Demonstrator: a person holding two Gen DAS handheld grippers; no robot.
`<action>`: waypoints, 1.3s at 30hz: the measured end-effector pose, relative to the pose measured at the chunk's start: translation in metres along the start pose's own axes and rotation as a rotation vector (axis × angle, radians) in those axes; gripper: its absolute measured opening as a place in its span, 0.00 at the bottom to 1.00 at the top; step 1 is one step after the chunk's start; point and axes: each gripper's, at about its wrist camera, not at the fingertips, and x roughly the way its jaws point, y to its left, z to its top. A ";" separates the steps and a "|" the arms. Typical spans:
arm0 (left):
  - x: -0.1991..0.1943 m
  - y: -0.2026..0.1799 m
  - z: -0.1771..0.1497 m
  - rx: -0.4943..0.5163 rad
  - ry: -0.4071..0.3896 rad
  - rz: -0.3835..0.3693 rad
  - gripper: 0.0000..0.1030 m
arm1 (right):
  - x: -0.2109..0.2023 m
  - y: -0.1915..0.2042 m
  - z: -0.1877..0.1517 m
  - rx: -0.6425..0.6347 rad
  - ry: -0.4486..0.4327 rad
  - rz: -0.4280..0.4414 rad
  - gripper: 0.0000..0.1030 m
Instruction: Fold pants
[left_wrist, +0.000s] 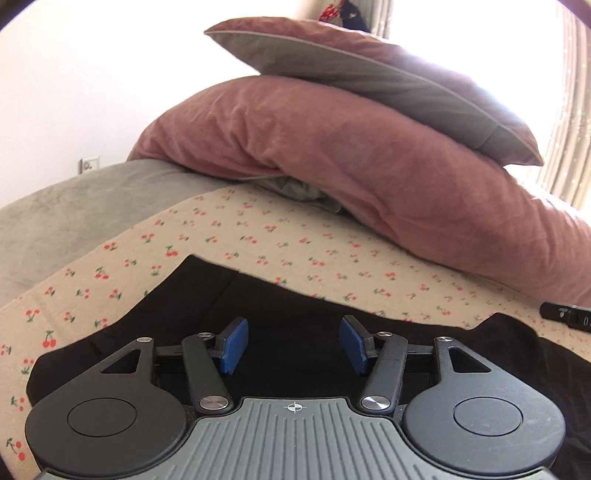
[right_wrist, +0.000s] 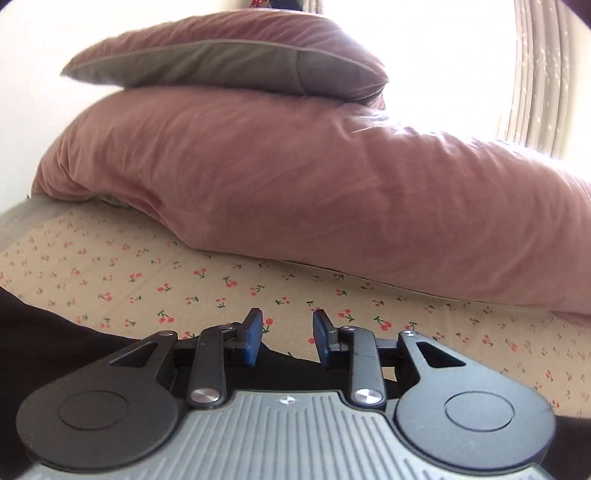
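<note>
Pants (left_wrist: 280, 314) — black, on cherry-print sheet (left_wrist: 295, 240).

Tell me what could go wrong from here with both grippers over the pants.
1. Both grippers are open and empty: the left gripper over the pants, the right gripper at their edge. A shallow close could pinch only one layer, or catch the cherry sheet too.
2. The big pink pillow lies close behind; a forward fold could run into it.
3. A small black object lies by the pants' right edge and could get dragged.
</note>
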 end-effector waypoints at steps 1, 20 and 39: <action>0.000 -0.004 0.001 0.015 -0.005 -0.020 0.63 | -0.010 -0.003 -0.004 -0.003 0.001 0.044 0.27; 0.026 -0.007 -0.023 0.188 0.047 0.127 0.61 | -0.148 -0.391 -0.175 0.496 0.040 -0.244 0.00; -0.002 0.006 -0.033 0.199 0.067 0.111 0.65 | -0.274 -0.299 -0.246 0.432 0.121 -0.313 0.33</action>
